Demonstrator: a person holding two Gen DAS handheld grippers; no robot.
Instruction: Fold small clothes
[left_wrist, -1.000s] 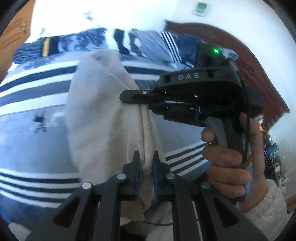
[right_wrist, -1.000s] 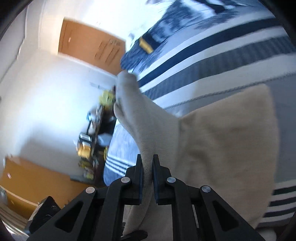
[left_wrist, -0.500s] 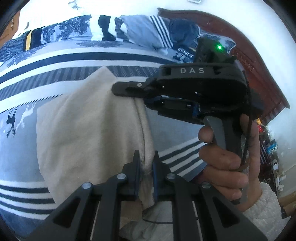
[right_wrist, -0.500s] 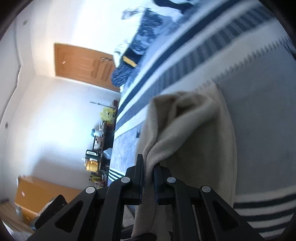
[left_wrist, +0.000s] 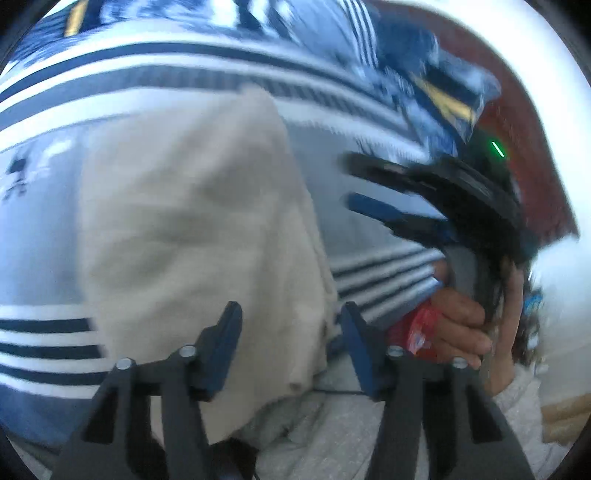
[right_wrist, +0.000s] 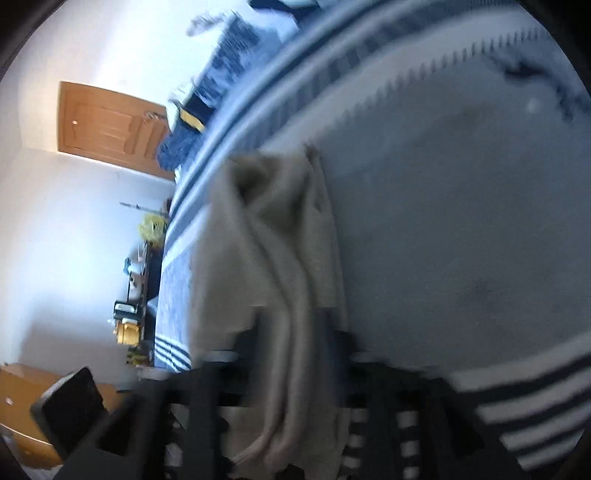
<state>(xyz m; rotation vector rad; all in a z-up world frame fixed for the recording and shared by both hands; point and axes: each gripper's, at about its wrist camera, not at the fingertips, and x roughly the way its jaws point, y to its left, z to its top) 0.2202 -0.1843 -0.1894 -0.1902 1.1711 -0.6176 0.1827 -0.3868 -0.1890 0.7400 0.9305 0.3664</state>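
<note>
Striped bed cover (left_wrist: 155, 74), bedroom; cream knit garment (left_wrist: 192, 229) lying folded on it.

Both claws opening: left claw (left_wrist: 291, 332) jaws apart, garment's near edge between them, unpressed. Right claw (right_wrist: 295, 350) blurred, jaws apart astride the cloth. Garment's long axis runs near to far, ahead of both claws.

A bed (left_wrist: 369, 236) in grey bedding with navy and white stripes carries a folded beige garment (left_wrist: 192, 229) near its edge; blue patterned bedclothes (left_wrist: 369, 40) are heaped farther back.
</note>
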